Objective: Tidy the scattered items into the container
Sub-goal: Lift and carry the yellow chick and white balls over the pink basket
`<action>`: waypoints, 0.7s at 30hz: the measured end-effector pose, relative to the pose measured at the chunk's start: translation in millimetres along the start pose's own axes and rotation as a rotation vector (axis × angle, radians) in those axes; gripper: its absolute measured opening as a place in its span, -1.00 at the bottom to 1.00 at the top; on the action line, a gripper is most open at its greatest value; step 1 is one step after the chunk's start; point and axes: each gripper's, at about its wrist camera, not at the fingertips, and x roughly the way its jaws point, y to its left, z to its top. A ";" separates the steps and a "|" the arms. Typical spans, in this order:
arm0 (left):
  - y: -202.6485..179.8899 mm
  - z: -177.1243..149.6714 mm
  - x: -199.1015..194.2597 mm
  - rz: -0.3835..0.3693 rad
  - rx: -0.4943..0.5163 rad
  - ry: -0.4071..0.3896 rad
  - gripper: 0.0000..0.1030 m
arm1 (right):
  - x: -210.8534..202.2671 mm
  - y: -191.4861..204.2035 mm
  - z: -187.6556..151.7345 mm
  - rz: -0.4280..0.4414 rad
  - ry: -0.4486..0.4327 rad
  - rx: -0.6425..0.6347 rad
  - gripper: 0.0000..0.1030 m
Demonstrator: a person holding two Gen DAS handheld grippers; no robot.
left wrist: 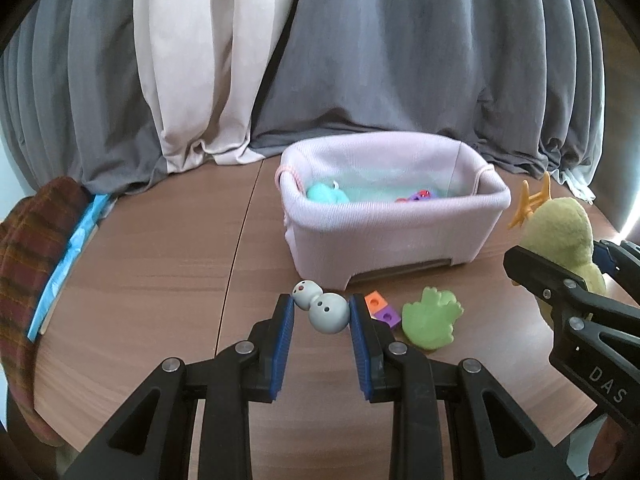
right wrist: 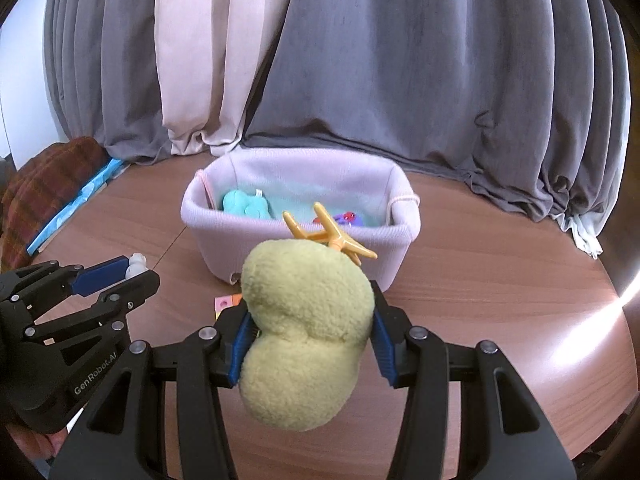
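Jaws of the left gripper [left wrist: 321,312] were clamped on a grey snowman figure [left wrist: 320,306], the right gripper [right wrist: 310,330] clamped a yellow-green plush toy [right wrist: 306,336], both held above the surface [left wrist: 140,280] in front of the pink basket [left wrist: 392,232] near its far edge.

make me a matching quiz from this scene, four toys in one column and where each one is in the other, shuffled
Toys:
1. snowman
2. yellow plush
3. green paw
4. teal plush

Places:
A. inside the pink basket
B. held in the right tool
C. lying on the table, right of the cubes
D. held in the left tool

Pairs: 1-D, 2-B, 3-C, 4-A
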 end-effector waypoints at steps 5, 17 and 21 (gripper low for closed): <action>-3.8 11.2 -2.2 0.005 -0.003 -0.009 -0.51 | -1.3 -4.9 10.6 -0.007 -0.012 0.001 -0.09; -11.3 37.0 2.9 0.031 -0.026 -0.020 -0.51 | 10.1 -19.2 36.0 -0.036 -0.028 0.013 -0.09; -13.2 46.5 5.1 0.039 -0.038 -0.027 -0.51 | 15.5 -25.5 42.7 -0.043 -0.029 0.025 -0.09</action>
